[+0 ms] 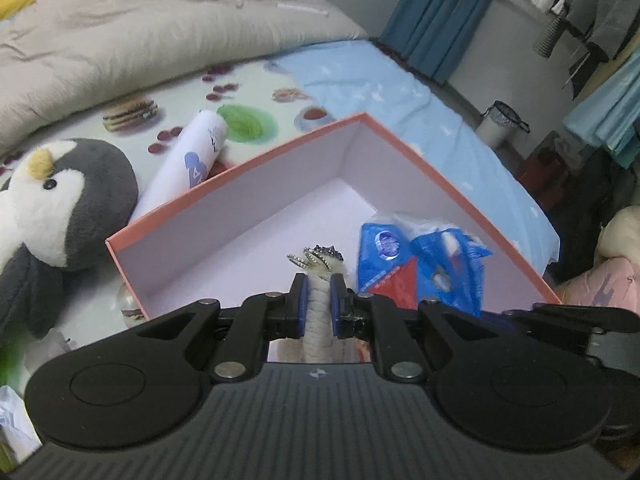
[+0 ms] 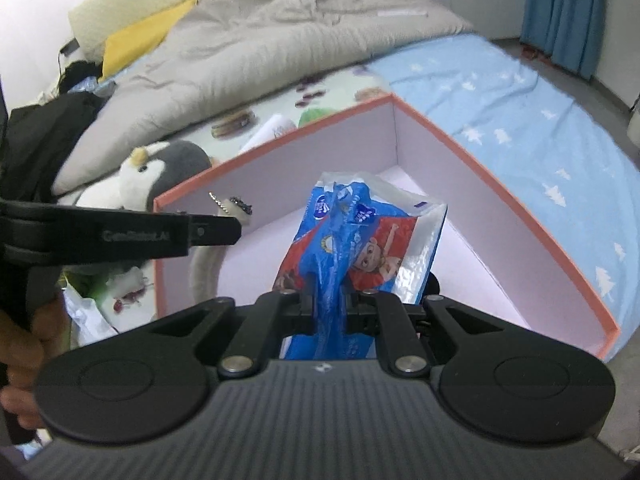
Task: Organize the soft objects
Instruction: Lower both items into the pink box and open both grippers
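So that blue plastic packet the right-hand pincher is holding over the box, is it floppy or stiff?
Probably floppy: the blue packet crumples where the right gripper pinches it, and its film looks wrinkled. Likely light for its size, since a thin pinch of wrapper seems to carry it over the pink box. The glossy film could be slippery.

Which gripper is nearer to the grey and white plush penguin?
Left. The left gripper, shut on a white fabric item, is on the penguin's side of the pink box; the right gripper, holding the blue packet, is farther.
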`<state>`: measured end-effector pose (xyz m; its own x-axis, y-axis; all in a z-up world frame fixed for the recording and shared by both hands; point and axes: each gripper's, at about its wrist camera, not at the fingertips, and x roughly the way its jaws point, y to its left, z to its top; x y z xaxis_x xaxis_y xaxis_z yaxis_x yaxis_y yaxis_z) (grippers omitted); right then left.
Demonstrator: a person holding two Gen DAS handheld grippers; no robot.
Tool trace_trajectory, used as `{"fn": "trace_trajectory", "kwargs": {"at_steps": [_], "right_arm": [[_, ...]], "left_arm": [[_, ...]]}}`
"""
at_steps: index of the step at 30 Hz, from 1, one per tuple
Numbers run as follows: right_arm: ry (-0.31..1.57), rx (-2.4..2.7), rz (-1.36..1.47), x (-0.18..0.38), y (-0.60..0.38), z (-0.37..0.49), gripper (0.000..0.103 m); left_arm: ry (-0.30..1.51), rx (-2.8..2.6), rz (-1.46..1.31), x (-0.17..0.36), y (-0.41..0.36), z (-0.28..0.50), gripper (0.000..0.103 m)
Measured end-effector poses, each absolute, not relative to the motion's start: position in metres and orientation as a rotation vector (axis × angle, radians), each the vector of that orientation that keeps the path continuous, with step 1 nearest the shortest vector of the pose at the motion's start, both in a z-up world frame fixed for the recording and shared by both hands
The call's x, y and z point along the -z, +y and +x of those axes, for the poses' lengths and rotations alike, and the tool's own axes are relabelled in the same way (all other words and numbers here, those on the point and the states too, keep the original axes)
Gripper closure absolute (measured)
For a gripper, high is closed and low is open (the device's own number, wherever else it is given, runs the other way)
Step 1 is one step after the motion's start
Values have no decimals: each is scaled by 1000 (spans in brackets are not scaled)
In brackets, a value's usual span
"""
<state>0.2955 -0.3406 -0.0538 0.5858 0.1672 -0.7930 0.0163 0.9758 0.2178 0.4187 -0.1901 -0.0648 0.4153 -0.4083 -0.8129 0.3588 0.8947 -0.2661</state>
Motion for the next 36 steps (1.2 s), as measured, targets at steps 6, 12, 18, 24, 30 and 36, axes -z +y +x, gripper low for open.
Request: {"fn": "trace_trajectory", "kwargs": {"at_steps": [6, 12, 18, 24, 30, 36], "right_arm": [[1001, -57, 246, 68, -354, 306, 88], [1008, -86, 241, 66, -353, 304, 72], [992, -91, 207, 61, -348, 295, 59], [928, -73, 210, 49, -348, 272, 59], [844, -91, 173, 29, -339, 243, 59], [763, -127, 158, 12, -327, 215, 59]], "left_arm": [[1061, 465, -22, 70, -189, 431, 89], [1069, 473, -25, 69, -187, 428, 73], [1025, 498, 17, 58, -188, 415, 59], [936, 503, 61, 41, -179, 388, 59], [849, 504, 41, 21, -158, 355, 59], [800, 510, 0, 7, -137, 324, 59]]}}
